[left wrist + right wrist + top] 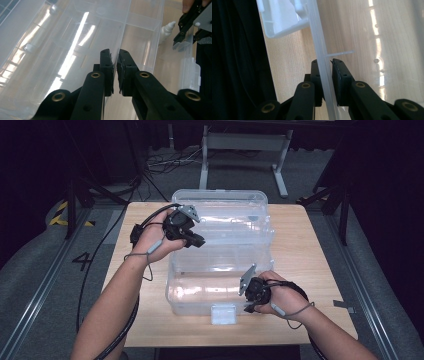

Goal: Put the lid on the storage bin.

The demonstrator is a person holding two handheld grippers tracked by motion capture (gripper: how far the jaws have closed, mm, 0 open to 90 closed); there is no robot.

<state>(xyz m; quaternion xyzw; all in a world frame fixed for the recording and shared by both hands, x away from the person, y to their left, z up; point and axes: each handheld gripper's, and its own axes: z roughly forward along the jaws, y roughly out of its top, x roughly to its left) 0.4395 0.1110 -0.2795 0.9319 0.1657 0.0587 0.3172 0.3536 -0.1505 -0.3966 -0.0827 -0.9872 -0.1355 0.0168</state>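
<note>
The clear plastic storage box (220,265) is gripped in two places. In the left gripper view the left gripper (115,65) has its pads drawn nearly together on a thin clear wall of the box, an edge that runs up between them; they seem to pinch it, though the sliver of plastic between them is hard to make out. In the right gripper view the right gripper (326,72) clamps the box's front rim, which passes straight up between its two pads, with the white latch (279,20) farther along that rim.

From above, the box sits in the middle of the table (310,270), its front wall near the table's front edge and its open lid (220,200) lying back toward the far edge. The left gripper (192,237) holds at the box's left side, near the hinge line; the right gripper (252,295) holds the front wall, just right of the latch (223,314). A small white bottle (167,28) lies inside, by a far compartment.

The step in hand looks like steadying the box while the lid or an inner tray is handled. Next, the left grip needs to hold firm on slippery thin plastic while it swings the part, and the right must keep the base from sliding.
</note>
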